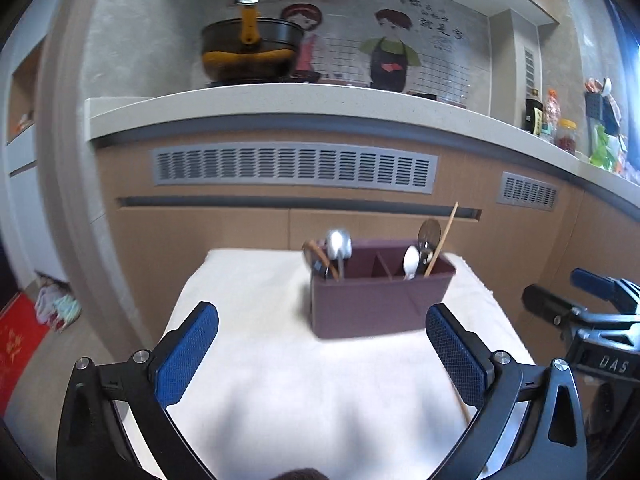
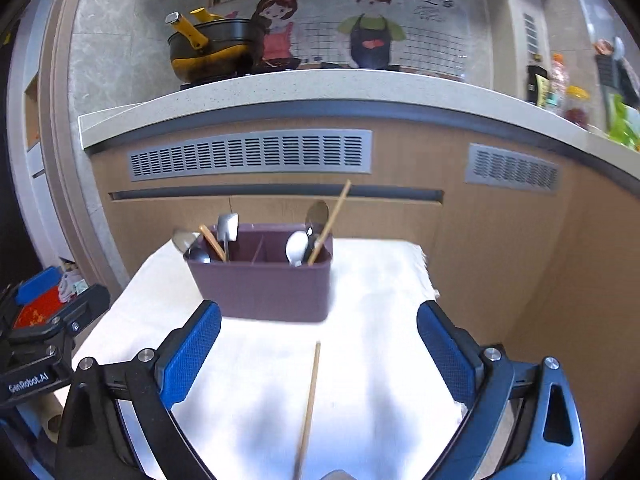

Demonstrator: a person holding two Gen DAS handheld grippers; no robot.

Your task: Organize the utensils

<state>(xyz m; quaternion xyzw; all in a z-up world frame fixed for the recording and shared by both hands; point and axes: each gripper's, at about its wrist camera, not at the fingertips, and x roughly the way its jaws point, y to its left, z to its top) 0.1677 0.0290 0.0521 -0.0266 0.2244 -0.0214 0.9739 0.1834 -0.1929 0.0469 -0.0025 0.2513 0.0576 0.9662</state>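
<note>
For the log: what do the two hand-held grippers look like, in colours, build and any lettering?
Both match: black angular frames with triangular cut-outs and silver bolts, carrying blue pads with a fine mesh texture. The left hand-held gripper shows white "SenRobot.AI" lettering on its black body in the right wrist view; the right hand-held gripper shows "DAS" in the left wrist view. No cables, hands or sleeves are visible.

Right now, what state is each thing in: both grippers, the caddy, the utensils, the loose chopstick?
Left gripper: open, empty, above the cloth.
Right gripper: open, empty, above the loose chopstick.
Caddy: upright on the cloth, middle section empty.
Spoons: standing in the caddy's end sections.
Chopstick in caddy: leaning, sticking out at the right end.
Loose chopstick: lying flat on the cloth, outside the caddy.
</note>
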